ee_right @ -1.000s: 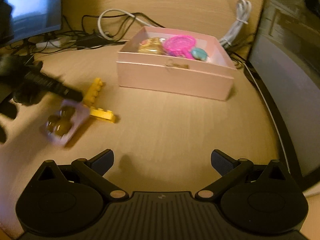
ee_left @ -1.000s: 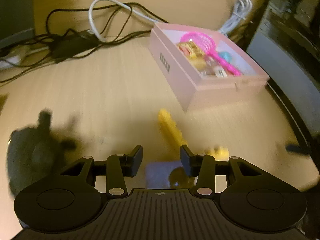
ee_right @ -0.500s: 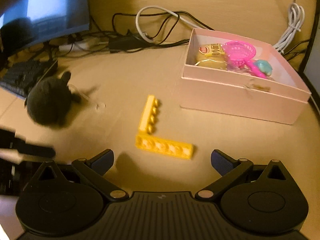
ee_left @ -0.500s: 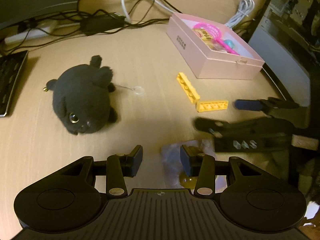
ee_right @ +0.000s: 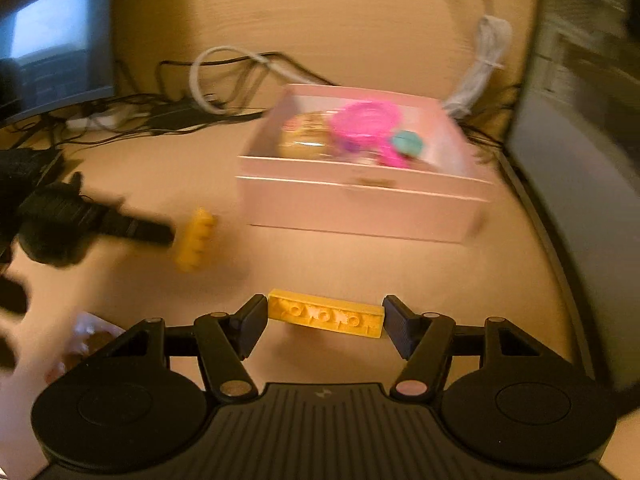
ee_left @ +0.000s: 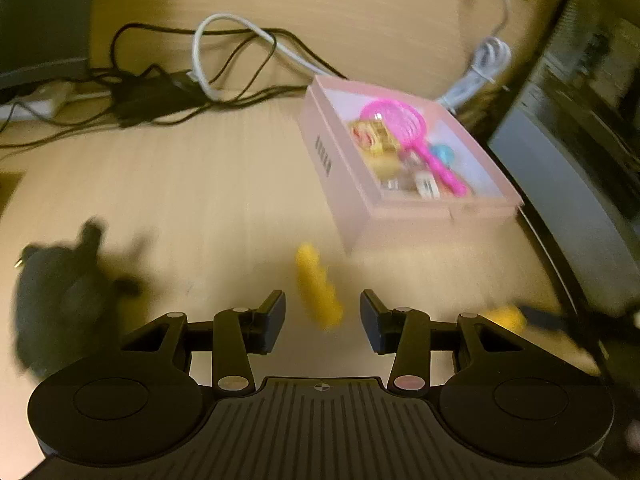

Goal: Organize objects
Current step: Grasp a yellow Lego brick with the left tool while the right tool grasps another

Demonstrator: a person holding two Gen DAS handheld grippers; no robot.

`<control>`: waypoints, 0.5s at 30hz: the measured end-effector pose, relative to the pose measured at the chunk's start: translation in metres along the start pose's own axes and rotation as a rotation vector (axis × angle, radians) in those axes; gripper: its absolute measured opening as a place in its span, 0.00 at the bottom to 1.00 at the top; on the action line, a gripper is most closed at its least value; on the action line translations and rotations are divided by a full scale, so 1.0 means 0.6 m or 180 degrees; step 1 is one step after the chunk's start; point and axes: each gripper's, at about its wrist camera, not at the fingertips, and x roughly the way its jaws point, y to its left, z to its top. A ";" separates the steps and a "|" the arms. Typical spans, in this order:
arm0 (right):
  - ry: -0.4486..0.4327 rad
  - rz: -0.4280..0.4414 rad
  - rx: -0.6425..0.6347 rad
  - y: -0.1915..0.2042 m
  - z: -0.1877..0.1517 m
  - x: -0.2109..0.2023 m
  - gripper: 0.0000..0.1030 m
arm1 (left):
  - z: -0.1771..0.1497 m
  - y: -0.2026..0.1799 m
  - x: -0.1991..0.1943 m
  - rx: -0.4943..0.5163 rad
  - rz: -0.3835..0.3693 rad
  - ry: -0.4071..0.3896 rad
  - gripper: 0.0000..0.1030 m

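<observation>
Two yellow bricks lie on the desk (ee_right: 360,8) near the pink box (ee_right: 360,204): one (ee_right: 325,313) spans the right gripper (ee_right: 325,322), both pads against its ends, the other (ee_left: 318,288) blurs between the left gripper's (ee_left: 323,318) spread fingers, with a dark plush (ee_left: 60,300) left and cables (ee_left: 168,92) behind.

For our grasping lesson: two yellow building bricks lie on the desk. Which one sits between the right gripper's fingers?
The flat yellow brick lying crosswise between the right gripper fingers; the other brick lies farther off, left of the pink box.
</observation>
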 end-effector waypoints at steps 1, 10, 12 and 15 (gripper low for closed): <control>0.0004 -0.0034 0.0024 -0.012 -0.005 -0.005 0.62 | 0.009 -0.009 0.016 -0.0004 0.0054 0.0012 0.45; 0.0075 -0.0167 0.0168 -0.071 -0.036 -0.026 0.62 | 0.021 -0.056 0.080 0.0185 0.0472 0.0170 0.44; 0.0083 -0.0159 0.0162 -0.073 -0.037 -0.026 0.62 | 0.016 -0.053 0.083 0.0148 0.0436 0.0211 0.43; 0.0078 -0.0122 0.0129 -0.072 -0.034 -0.026 0.62 | 0.011 -0.054 0.081 0.0165 0.0483 0.0197 0.33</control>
